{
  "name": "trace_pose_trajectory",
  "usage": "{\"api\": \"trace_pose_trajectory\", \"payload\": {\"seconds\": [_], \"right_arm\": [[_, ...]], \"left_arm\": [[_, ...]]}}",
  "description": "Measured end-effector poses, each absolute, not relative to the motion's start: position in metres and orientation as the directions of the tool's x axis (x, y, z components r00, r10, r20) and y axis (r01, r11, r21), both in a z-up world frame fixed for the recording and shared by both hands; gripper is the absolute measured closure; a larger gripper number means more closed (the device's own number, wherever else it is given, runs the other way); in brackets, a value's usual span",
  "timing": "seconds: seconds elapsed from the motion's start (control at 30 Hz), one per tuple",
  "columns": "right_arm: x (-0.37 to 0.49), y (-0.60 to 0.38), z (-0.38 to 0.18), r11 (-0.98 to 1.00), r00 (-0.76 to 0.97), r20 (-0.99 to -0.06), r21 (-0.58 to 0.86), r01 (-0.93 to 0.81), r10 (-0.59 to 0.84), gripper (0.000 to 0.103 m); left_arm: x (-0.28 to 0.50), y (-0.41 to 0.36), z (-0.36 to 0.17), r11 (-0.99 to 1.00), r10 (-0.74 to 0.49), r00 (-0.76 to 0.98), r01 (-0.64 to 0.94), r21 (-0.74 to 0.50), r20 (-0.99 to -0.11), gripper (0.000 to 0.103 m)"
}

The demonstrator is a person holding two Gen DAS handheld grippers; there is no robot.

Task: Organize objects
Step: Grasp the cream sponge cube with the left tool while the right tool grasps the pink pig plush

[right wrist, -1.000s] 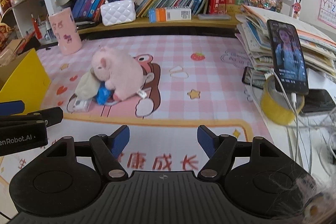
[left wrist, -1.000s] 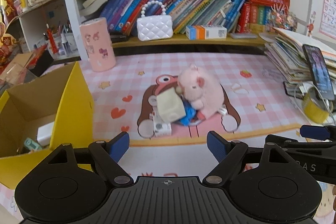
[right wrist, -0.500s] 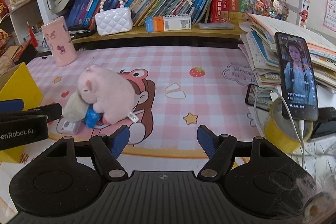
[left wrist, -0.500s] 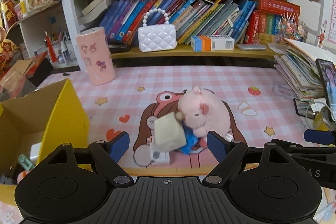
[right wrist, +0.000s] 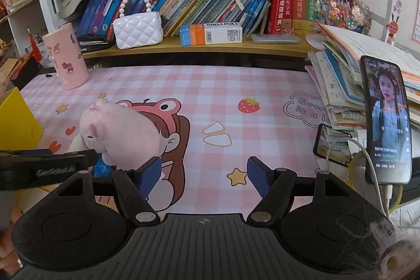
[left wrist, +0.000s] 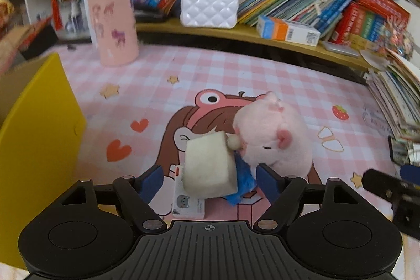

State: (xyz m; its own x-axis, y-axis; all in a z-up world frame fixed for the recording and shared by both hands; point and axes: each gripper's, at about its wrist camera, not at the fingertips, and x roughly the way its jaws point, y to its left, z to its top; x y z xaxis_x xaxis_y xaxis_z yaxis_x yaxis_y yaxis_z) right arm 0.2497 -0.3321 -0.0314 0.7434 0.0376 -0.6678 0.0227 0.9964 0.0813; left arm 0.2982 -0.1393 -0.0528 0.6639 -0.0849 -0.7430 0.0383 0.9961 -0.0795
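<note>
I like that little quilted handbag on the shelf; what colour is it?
Glossy white, with a white bead handle: the small quilted handbag shows best in the right wrist view.

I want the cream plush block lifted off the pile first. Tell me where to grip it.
Grip the cream plush block across its two side faces, coming from the near side. It leans on the pink plush pig, and the closing left tool already straddles it, not yet touching.

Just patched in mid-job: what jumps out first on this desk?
The pink plush pig lying mid-mat on the pink checked desk mat, with a cream cushion-like plush leaning against it. The left claw straddles that cream piece, its jaws closing but not yet pressing. A yellow box stands at the mat's left edge, and a lit phone is propped at the right.
</note>
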Motion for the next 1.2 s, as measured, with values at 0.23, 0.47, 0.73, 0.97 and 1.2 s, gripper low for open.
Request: {"api": "trace_pose_trajectory", "payload": {"seconds": [0.23, 0.47, 0.73, 0.97, 1.2], "right_arm": [[0.257, -0.325, -0.031, 0.995, 0.739, -0.669, 0.092, -0.024, 0.08, 0.029], [0.269, -0.31, -0.033, 0.989, 0.737, -0.66, 0.097, -0.109, 0.146, 0.023], [0.29, -0.283, -0.042, 0.966, 0.726, -0.643, 0.096, -0.24, 0.244, 0.014], [0.307, -0.26, -0.05, 0.935, 0.73, -0.613, 0.039, -0.353, 0.302, 0.014], [0.32, -0.244, -0.062, 0.911, 0.719, -0.613, 0.004, -0.413, 0.328, 0.014]], "left_arm": [[0.305, -0.124, -0.065, 0.976, -0.181, 0.63, 0.019, -0.219, -0.755, 0.062], [0.286, -0.113, -0.046, 0.976, -0.186, 0.654, 0.039, -0.213, -0.733, 0.069], [0.255, -0.088, -0.026, 0.982, -0.137, 0.7, 0.002, -0.19, -0.701, 0.07], [0.236, -0.075, -0.019, 0.98, -0.111, 0.706, -0.039, -0.196, -0.7, 0.071], [0.226, -0.077, -0.016, 0.978, -0.12, 0.712, -0.035, -0.206, -0.692, 0.072]]}}
